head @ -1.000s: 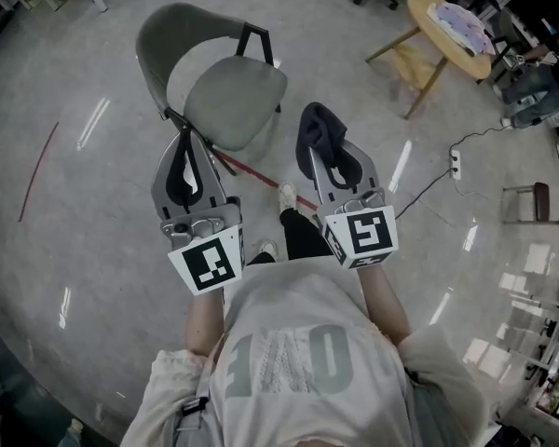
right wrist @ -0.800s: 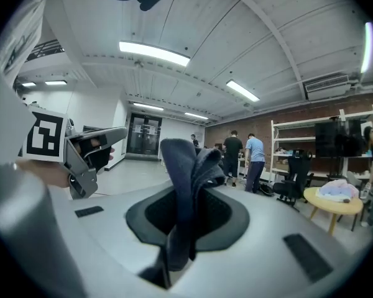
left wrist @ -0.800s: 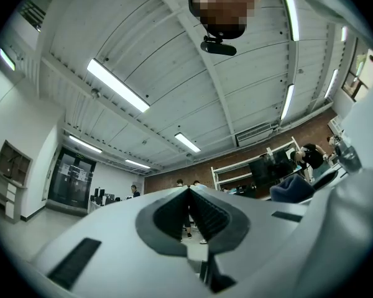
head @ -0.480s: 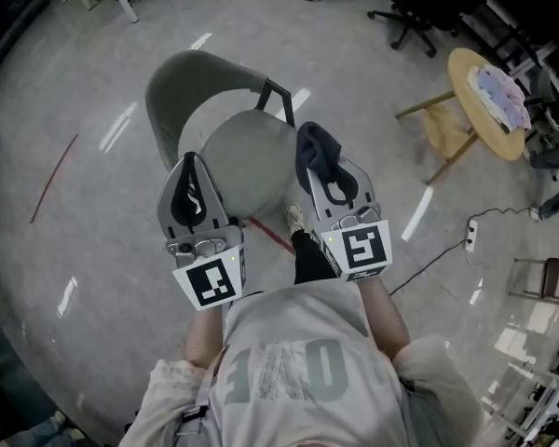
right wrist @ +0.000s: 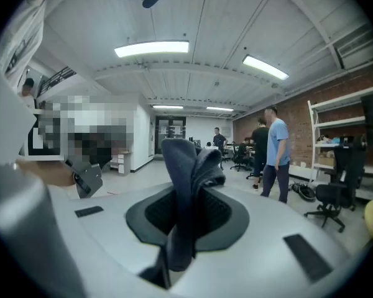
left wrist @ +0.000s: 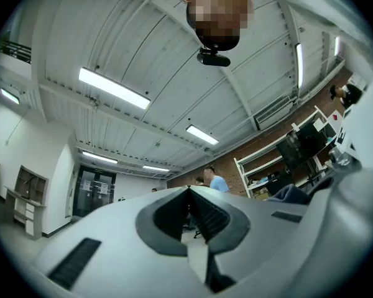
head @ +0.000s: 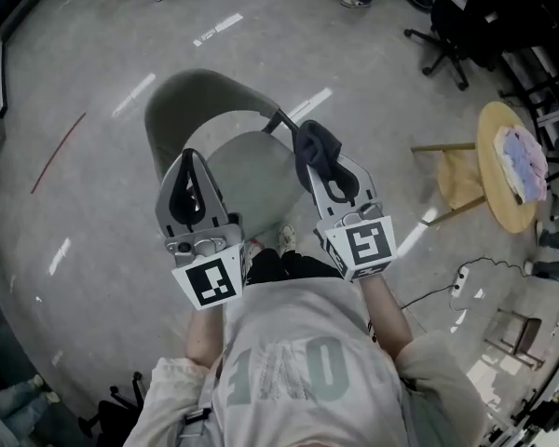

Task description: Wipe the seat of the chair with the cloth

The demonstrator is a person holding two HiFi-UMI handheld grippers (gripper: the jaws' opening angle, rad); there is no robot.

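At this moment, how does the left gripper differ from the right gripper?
The left gripper has its jaws together with nothing between them; the right gripper is shut on the dark cloth, which bunches out past its tips. In the head view the left gripper shows over the chair seat's left edge, the right gripper over its right edge. Both are grey, carry marker cubes and point away from the person.

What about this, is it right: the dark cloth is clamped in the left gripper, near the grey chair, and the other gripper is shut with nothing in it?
Not quite: the sides are swapped. The right gripper view shows the dark cloth clamped in the right gripper, near the grey chair. The left gripper is the one shut with nothing in it.
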